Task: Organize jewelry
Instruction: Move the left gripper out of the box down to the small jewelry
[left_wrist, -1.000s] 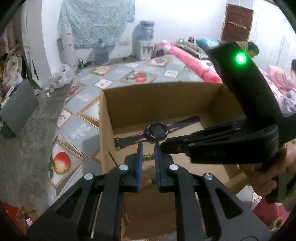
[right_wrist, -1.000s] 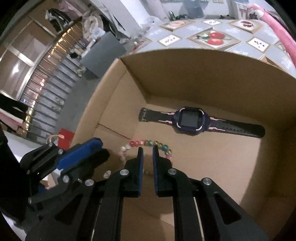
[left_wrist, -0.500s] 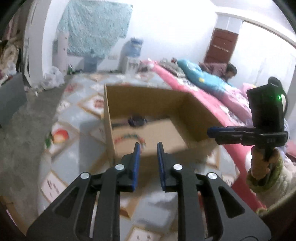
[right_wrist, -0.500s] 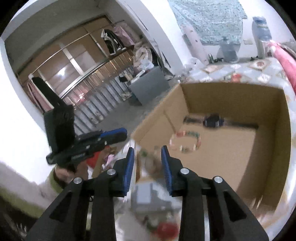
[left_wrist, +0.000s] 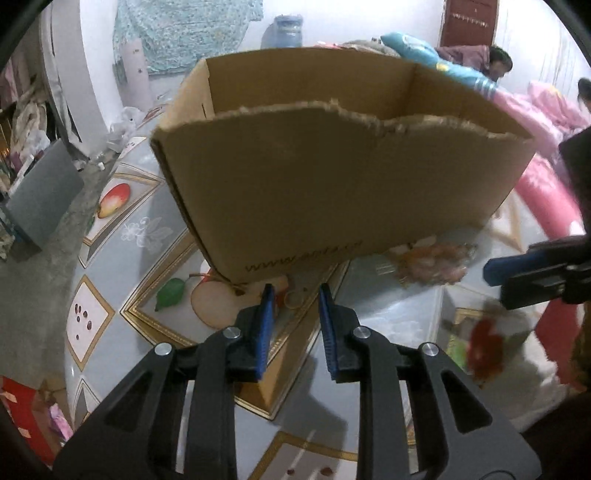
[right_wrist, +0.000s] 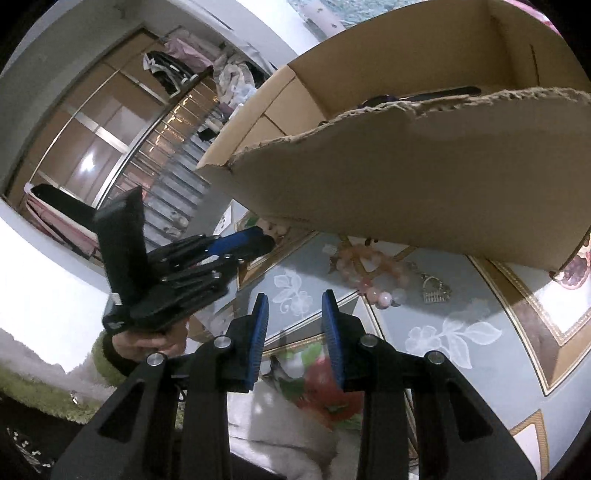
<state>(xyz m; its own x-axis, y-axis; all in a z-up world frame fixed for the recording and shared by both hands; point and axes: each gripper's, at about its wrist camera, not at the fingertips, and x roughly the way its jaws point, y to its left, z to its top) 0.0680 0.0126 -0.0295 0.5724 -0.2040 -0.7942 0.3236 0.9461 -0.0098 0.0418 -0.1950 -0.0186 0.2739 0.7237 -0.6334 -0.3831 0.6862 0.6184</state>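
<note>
Left gripper (left_wrist: 293, 295): held low over the patterned floor mat (left_wrist: 147, 229), just before the near wall of the cardboard box (left_wrist: 332, 184). Its blue-padded jaws are opening; nothing is gripped, though a thin ring-shaped piece (left_wrist: 295, 297) is seen on the mat in the gap beyond the tips, close to the box's near left corner.

Cardboard box (right_wrist: 424, 177): open-topped, near rim torn and ragged. A dark watch (right_wrist: 421, 96) is glimpsed inside, against the far wall.

Pink bead bracelet (right_wrist: 369, 273): laid on the mat outside the box, just beside its near wall. A small metal charm (right_wrist: 436, 290) is placed just to its right.

Right gripper (right_wrist: 291, 317): jaws parted and empty, held above the mat, with the bracelet ahead and to the right of the tips.
</note>
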